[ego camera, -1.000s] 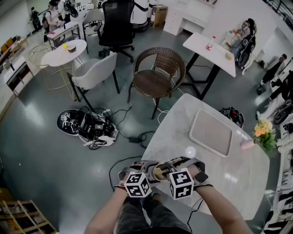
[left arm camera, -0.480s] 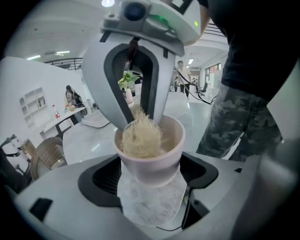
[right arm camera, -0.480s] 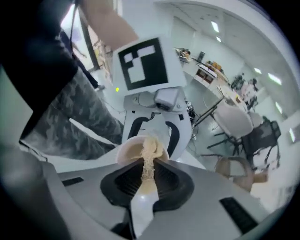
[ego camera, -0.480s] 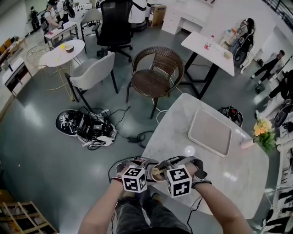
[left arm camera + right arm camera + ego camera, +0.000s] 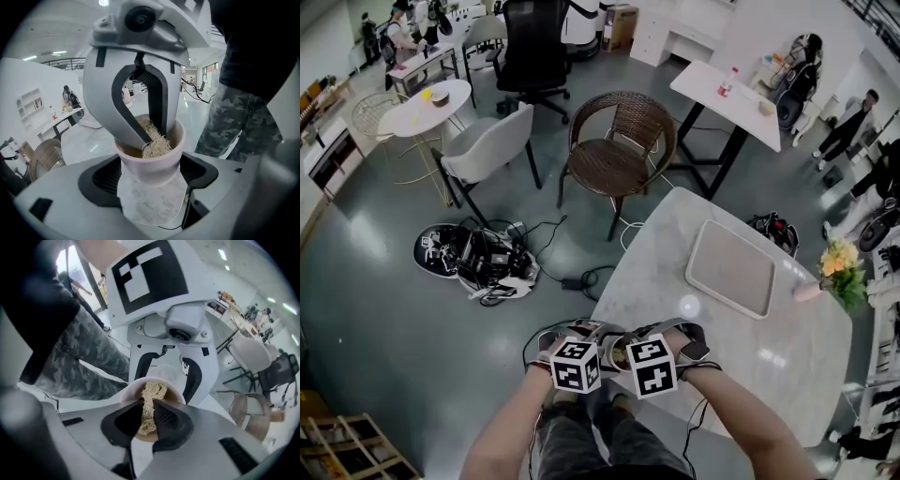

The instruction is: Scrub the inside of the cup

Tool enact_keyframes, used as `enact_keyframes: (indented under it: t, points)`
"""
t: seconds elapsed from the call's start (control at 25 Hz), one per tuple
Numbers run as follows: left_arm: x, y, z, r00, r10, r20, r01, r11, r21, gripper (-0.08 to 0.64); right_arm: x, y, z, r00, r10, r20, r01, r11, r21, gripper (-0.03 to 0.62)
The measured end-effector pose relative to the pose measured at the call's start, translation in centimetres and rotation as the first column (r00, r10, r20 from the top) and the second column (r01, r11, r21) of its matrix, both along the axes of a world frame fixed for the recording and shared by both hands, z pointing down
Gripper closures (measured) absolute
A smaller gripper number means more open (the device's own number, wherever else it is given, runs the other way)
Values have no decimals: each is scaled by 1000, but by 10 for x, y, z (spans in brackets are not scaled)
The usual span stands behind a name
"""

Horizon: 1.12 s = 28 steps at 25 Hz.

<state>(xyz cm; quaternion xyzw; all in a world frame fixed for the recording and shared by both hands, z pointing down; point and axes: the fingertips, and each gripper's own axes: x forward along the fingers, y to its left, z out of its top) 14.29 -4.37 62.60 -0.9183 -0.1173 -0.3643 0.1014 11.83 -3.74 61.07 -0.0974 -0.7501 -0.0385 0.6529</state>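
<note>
A pale pink cup sits between the dark pads of my left gripper, which is shut on its sides and holds it above the marble table's near edge. My right gripper points down into the cup's mouth and is shut on a wad of straw-coloured scrubber fibres. In the left gripper view the right gripper's fingers reach inside the cup with the scrubber against the inner wall. In the head view the two marker cubes stand side by side and hide the cup.
The white marble table carries a pale tray further back and flowers at the right edge. A wicker chair stands beyond the table. A heap of cables and gear lies on the floor to the left.
The right gripper's cube has shifted left towards the left cube and sunk a little. The cup's mouth, visible between the cubes before, is now covered.
</note>
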Motion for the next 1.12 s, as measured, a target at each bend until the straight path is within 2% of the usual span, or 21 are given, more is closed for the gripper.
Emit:
enact_keyframes:
  t: [0.12, 0.24, 0.36, 0.44, 0.48, 0.56, 0.68, 0.76, 0.84, 0.88, 0.96, 1.08, 1.12]
  points:
    - [1, 0, 0, 1000, 28, 9, -28, 1000, 1, 164, -1, 5, -12, 991, 133, 25, -129, 984, -123, 534]
    - [2, -7, -1, 1000, 16, 16, -16, 1000, 18, 164, 2, -2, -29, 956, 288, 63, -276, 949, -155, 532]
    - [-4, -16, -2, 996, -94, 0, 94, 995, 20, 164, 4, -14, -45, 906, 408, 116, -391, 909, -144, 532]
    - [-12, -20, -4, 975, -221, -30, 221, 975, 2, 164, 5, -19, -48, 885, 447, 129, -432, 893, -128, 532]
    - [-16, -21, -6, 954, -295, -48, 295, 955, -5, 163, 6, -21, -48, 881, 456, 129, -444, 889, -114, 532]
    - [-23, -21, -9, 891, -447, -77, 448, 894, -3, 163, 6, -23, -45, 883, 454, 123, -447, 891, -81, 532]
    - [-24, -19, -10, 764, -637, -98, 640, 768, -5, 156, 7, -24, -34, 909, 407, 94, -407, 913, -20, 532]
    - [-19, -17, -7, 683, -724, -90, 726, 687, -17, 150, 9, -25, -25, 928, 365, 68, -368, 930, 27, 532]
    - [-12, -16, -6, 628, -774, -82, 776, 631, -5, 146, 10, -27, -16, 941, 335, 44, -337, 939, 67, 532]
    - [-9, -17, -6, 612, -786, -85, 789, 614, 6, 146, 9, -28, -12, 946, 324, 33, -326, 942, 84, 532]
    - [0, -17, -7, 603, -793, -90, 797, 603, 32, 146, 7, -29, -5, 951, 310, 11, -310, 946, 100, 532]
    - [8, -20, 0, 617, -784, -71, 787, 613, 71, 144, 6, -27, -1, 948, 319, -6, -317, 945, 79, 532]
    - [9, -22, 2, 627, -776, -62, 779, 623, 73, 146, 5, -26, -1, 944, 329, -2, -328, 943, 61, 532]
